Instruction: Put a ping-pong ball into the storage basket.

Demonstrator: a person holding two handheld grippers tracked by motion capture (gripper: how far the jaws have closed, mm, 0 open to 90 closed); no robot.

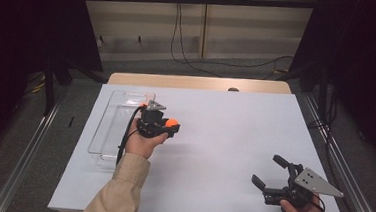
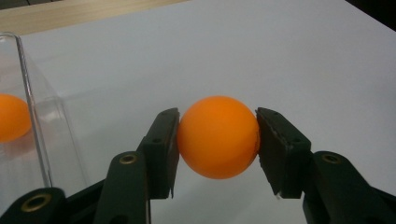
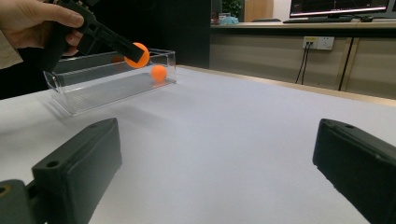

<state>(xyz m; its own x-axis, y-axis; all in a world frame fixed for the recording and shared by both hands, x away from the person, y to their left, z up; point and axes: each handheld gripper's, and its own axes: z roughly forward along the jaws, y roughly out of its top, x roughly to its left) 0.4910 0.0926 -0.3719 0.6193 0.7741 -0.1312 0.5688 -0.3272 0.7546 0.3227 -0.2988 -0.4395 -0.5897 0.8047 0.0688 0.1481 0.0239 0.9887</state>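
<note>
An orange ball (image 2: 218,137) is clamped between both black pads of my left gripper (image 2: 217,140), held above the white table. In the high view that left gripper (image 1: 171,123) hangs just right of a clear plastic bin (image 1: 105,130), the orange ball (image 1: 173,121) at its tip. The right gripper view shows the held orange ball (image 3: 138,53) in front of the clear plastic bin (image 3: 79,86), with a second orange ball (image 3: 159,73) lying inside at its far end. My right gripper (image 1: 267,170) rests low at the near right of the table, jaws wide apart with nothing between them.
The white table surface (image 1: 224,128) stretches between the two hands. A wooden strip (image 1: 197,82) borders its far edge. Metal rails (image 1: 339,166) run along both sides. A cable (image 1: 178,35) hangs from the back wall.
</note>
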